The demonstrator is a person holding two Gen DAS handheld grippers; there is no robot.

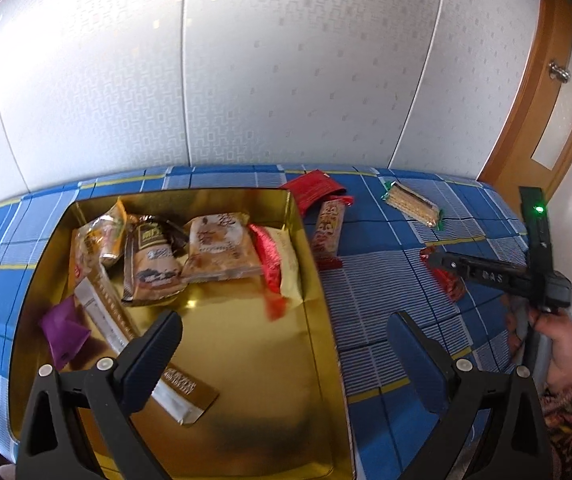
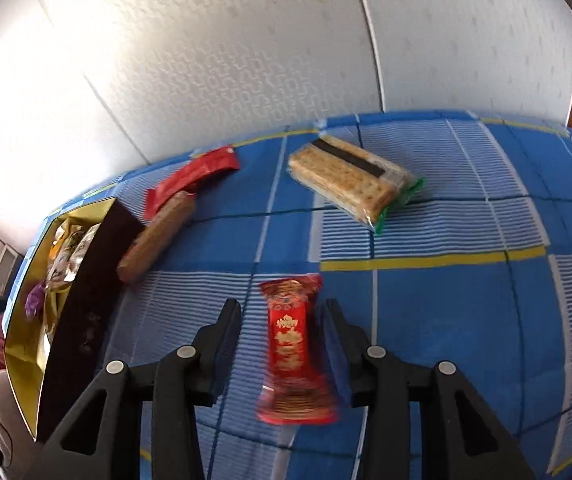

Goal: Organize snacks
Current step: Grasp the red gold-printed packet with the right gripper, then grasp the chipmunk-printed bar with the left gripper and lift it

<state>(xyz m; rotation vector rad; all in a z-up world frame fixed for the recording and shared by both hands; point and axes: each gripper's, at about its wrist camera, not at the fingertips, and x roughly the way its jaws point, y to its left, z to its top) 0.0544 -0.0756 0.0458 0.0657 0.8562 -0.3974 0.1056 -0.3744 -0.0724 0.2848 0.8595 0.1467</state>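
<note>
A gold tin box on the blue checked cloth holds several snack packs, with a red candy blurred at its right side. My left gripper is open and empty above the tin's right wall. My right gripper is open, its fingers on either side of a red candy lying on the cloth. In the left wrist view the right gripper sits over that candy. The tin also shows at the left of the right wrist view.
Outside the tin lie a long red-brown bar, a red packet and a clear cracker pack with green ends, also seen in the right wrist view. A white patterned wall stands behind; a wooden door frame is at right.
</note>
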